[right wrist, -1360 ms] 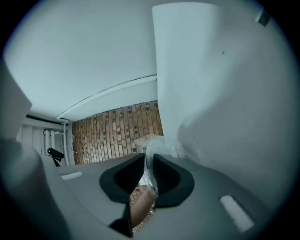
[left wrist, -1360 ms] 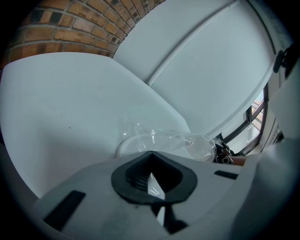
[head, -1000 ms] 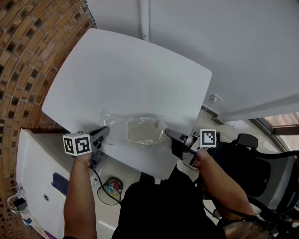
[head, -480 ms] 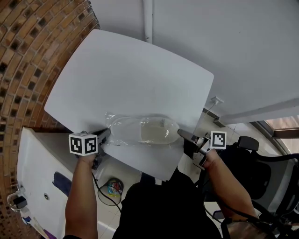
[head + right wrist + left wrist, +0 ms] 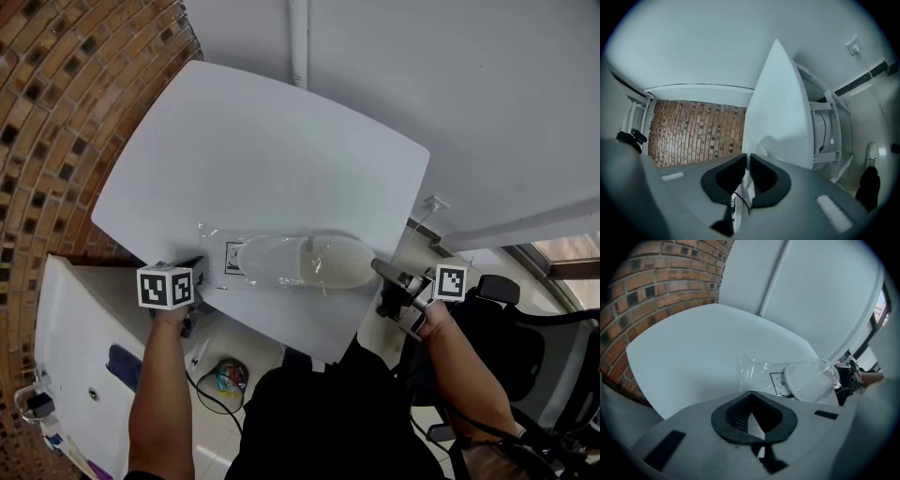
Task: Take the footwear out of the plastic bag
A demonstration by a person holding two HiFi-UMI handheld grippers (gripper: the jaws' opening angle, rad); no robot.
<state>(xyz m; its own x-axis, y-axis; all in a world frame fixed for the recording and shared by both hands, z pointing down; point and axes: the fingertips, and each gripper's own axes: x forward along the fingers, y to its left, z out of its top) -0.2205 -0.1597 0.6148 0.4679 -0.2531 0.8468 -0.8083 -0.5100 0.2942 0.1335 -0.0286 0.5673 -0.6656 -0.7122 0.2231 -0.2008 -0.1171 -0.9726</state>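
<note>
A white slipper (image 5: 305, 261) lies inside a clear plastic bag (image 5: 217, 251) near the front edge of the white table (image 5: 262, 150). The bag is stretched flat between my two grippers. My left gripper (image 5: 197, 268) is shut on the bag's left end. In the left gripper view the plastic (image 5: 754, 371) runs from the jaws to the slipper (image 5: 808, 380). My right gripper (image 5: 375, 265) is shut on the slipper's right end, just past the table's right edge. A thin white edge (image 5: 746, 185) shows between its jaws. I cannot tell whether plastic is pinched there too.
A brick wall (image 5: 56, 112) curves along the left. A white cabinet (image 5: 75, 356) stands below the table's left corner, with a colourful object (image 5: 225, 375) on the floor beside it. A black office chair (image 5: 525, 328) is at the right.
My right gripper has pulled to the right. The slipper went from a bunched lump to full length and slid right inside the bag. My left gripper stayed holding the bag's left end.
</note>
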